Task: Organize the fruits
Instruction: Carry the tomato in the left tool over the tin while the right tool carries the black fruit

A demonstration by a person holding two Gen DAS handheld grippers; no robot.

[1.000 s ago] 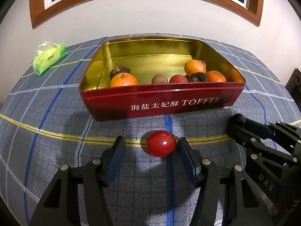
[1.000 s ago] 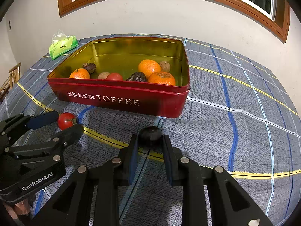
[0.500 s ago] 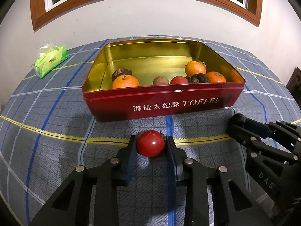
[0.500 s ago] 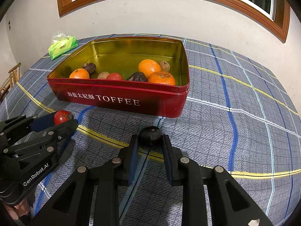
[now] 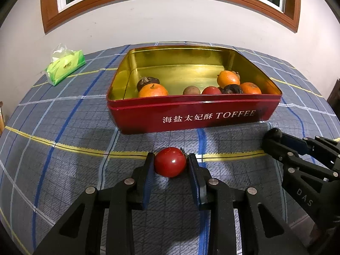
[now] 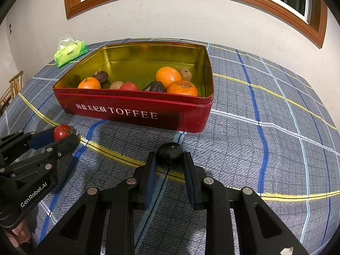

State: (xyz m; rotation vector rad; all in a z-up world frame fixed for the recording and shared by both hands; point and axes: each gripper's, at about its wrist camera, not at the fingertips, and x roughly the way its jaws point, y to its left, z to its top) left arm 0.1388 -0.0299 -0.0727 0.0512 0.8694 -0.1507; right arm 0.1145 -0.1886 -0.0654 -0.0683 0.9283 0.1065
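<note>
Right in front of the red TOFFEE tin (image 5: 191, 116), a red tomato (image 5: 170, 165) sits pinched between the pads of the left tool (image 5: 170, 165), low over the plaid cloth on the bench (image 5: 63, 127). Just beside it, the right tool (image 6: 170, 155) is clamped on a dark round fruit (image 6: 170, 151). Inside the tin: oranges (image 6: 168, 76), another tomato, some brown fruits. A green tissue pack (image 5: 64, 67) is off at the far left.

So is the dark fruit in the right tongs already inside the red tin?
No, the dark fruit sits between the right tongs over the tablecloth, in front of the red tin.
</note>
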